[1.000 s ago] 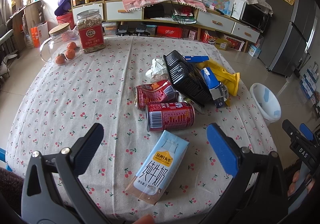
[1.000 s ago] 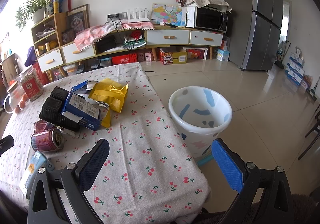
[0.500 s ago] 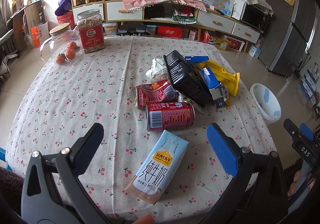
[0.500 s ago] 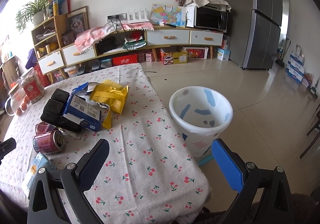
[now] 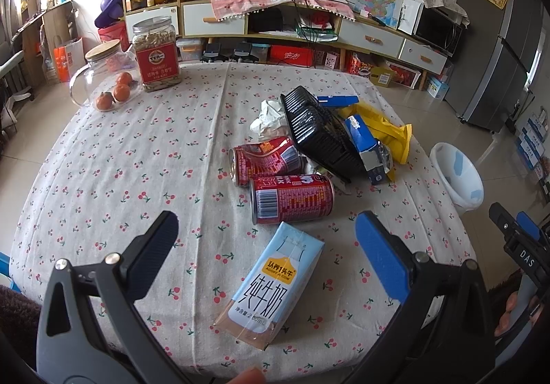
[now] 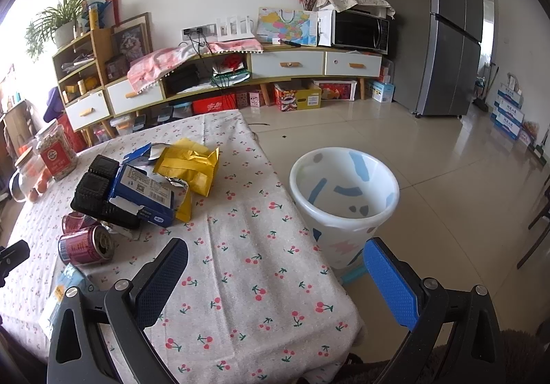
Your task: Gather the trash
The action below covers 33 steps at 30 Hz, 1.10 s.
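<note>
A light blue milk carton [image 5: 271, 284] lies flat near the table's front edge, between the open fingers of my left gripper [image 5: 264, 239]. Behind it lie two red cans [image 5: 292, 198], a black plastic tray [image 5: 319, 133], a blue box [image 5: 364, 147], a yellow bag [image 5: 388, 130] and crumpled white paper [image 5: 270, 114]. My right gripper [image 6: 275, 274] hangs open and empty over the table's right corner. The white bin [image 6: 343, 202] with blue marks stands on the floor just past that corner. The pile of the blue box [image 6: 144, 191] and yellow bag [image 6: 192, 167] lies left of it.
A cherry-print cloth covers the table [image 5: 137, 160]. At its far left stand a jar with a red label [image 5: 156, 54] and a glass jug holding orange fruit [image 5: 106, 78]. Low cabinets [image 6: 288, 64] and a grey fridge [image 6: 447, 26] line the room behind.
</note>
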Each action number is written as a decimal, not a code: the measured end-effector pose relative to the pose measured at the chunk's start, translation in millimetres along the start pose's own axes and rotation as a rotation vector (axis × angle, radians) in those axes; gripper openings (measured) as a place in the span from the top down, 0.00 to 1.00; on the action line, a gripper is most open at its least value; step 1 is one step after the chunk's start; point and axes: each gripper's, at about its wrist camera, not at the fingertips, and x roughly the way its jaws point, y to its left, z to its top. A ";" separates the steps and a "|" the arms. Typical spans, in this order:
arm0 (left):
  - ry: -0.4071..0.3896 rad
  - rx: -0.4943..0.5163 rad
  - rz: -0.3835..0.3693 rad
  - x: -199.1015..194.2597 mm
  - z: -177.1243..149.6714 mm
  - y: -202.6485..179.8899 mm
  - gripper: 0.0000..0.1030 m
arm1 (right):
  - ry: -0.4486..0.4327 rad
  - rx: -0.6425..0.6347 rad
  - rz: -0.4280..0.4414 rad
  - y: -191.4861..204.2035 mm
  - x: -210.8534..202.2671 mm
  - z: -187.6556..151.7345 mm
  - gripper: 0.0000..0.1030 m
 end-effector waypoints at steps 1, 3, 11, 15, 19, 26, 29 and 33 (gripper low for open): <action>0.000 0.000 0.001 0.1 0.2 0.0 0.00 | 0.000 -0.002 0.000 -0.1 -0.1 -0.1 0.00; 0.000 0.002 0.000 0.3 0.2 -0.2 0.00 | -0.001 -0.002 0.002 -0.3 -0.3 -0.4 0.00; 0.001 0.007 -0.014 -0.6 -0.7 -1.7 0.00 | 0.009 -0.003 0.001 0.3 2.4 -1.6 0.00; 0.004 0.015 -0.014 0.8 -1.6 -4.4 0.00 | 0.010 -0.003 0.000 0.4 2.5 -1.4 0.00; 0.016 0.024 -0.016 3.3 -3.5 -7.1 0.00 | 0.013 0.001 0.000 -0.6 3.1 -1.5 0.00; 0.011 0.059 -0.014 1.3 -6.2 -13.6 0.00 | 0.017 0.002 -0.001 -2.7 2.2 -3.1 0.00; 0.005 0.065 -0.013 0.5 -6.4 -13.9 0.00 | 0.017 0.001 -0.003 -3.3 1.6 -3.6 0.00; -0.002 0.058 -0.017 -0.5 -6.1 -13.1 0.00 | 0.020 0.000 -0.008 -4.3 0.7 -4.0 0.00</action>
